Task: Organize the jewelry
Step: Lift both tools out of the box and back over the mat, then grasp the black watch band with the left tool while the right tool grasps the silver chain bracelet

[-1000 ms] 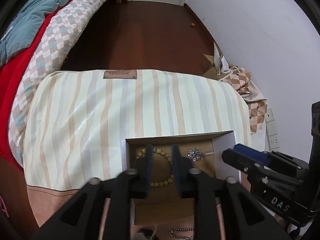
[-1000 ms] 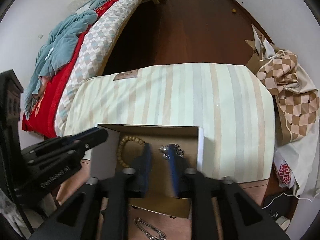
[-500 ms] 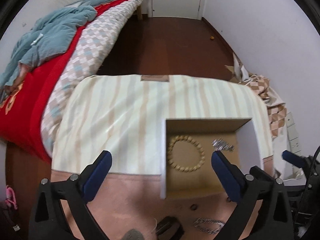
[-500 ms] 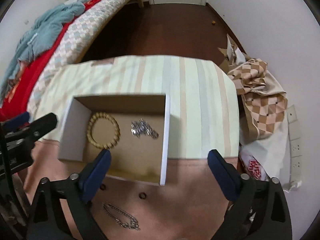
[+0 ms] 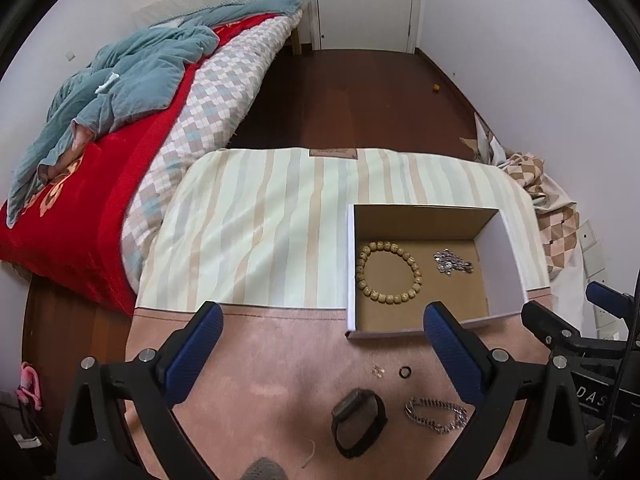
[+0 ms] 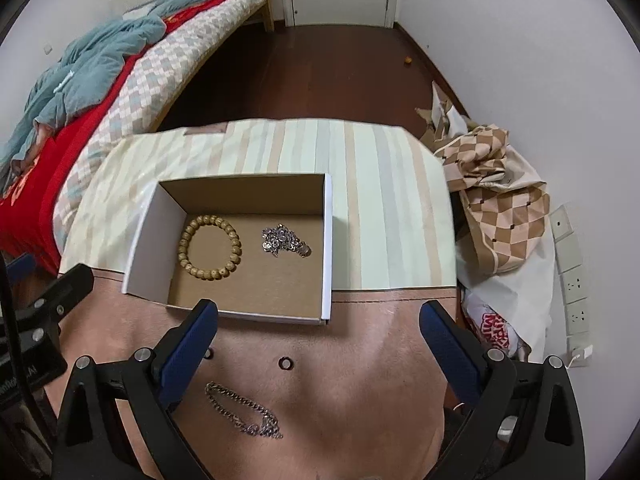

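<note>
1. Both tongs, the left gripper (image 5: 322, 330) and right gripper (image 6: 318, 328), hang spread wide and empty-handed above the table (image 6: 360, 400).
2. Awaiting collection, apparently next: silver chain (image 6: 242, 410), black ring (image 6: 285, 363), wristband (image 5: 358, 420).
3. Beyond, the box (image 6: 327, 240) holds a bead bracelet (image 6: 211, 247) and brooch (image 6: 285, 241).

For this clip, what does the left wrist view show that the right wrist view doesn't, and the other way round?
Only the left wrist view shows the black watch and a tiny clear piece on the pink cloth in front of the box.

Only the right wrist view shows a second black ring, partly hidden behind the right gripper's left finger.

Both show the open box holding the wooden bead bracelet and the silver brooch, plus the silver chain and a black ring outside it. The left gripper is open too.
</note>
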Available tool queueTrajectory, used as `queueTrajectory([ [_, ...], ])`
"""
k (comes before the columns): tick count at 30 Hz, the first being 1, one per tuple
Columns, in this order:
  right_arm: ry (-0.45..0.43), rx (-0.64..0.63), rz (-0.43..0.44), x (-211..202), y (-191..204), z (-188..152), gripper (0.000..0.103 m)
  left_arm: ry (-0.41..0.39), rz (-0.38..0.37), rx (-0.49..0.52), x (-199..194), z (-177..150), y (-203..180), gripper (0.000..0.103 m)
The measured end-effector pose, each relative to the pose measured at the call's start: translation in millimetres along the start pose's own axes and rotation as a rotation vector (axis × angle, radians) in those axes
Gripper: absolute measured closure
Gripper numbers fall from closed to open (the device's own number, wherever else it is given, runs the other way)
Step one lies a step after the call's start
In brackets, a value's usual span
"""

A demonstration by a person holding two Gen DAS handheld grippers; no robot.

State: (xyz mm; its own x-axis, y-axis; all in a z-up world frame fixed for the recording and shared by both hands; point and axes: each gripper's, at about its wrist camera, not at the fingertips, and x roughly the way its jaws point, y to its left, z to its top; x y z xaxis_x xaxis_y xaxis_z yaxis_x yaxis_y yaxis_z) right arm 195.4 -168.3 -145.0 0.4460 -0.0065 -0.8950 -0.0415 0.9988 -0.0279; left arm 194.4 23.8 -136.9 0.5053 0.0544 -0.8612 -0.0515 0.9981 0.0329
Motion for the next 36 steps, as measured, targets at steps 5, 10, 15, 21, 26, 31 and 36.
queueTrajectory([
  [5,-0.061,0.008,-0.011,-35,2,-9,0.001,-0.030,-0.003,-0.001,-27,-9,0,0.001],
  [10,-0.119,0.013,-0.025,-71,4,-21,0.001,-0.076,-0.013,-0.007,-61,-19,2,0.001],
  [15,-0.175,0.015,-0.030,-109,4,-34,0.001,-0.116,-0.027,-0.010,-89,-25,2,0.001],
  [21,-0.213,0.004,-0.022,-145,8,-50,0.001,-0.149,-0.046,-0.016,-120,-36,5,0.001],
  [26,-0.251,-0.003,-0.023,-171,13,-60,0.001,-0.175,-0.052,-0.013,-141,-47,11,0.001],
  [31,-0.257,0.004,0.007,-179,18,-66,0.001,-0.181,-0.045,-0.037,-145,-55,19,0.001],
  [36,-0.208,0.026,0.007,-153,14,-71,0.001,-0.148,-0.023,-0.057,-124,-63,26,0.001],
])
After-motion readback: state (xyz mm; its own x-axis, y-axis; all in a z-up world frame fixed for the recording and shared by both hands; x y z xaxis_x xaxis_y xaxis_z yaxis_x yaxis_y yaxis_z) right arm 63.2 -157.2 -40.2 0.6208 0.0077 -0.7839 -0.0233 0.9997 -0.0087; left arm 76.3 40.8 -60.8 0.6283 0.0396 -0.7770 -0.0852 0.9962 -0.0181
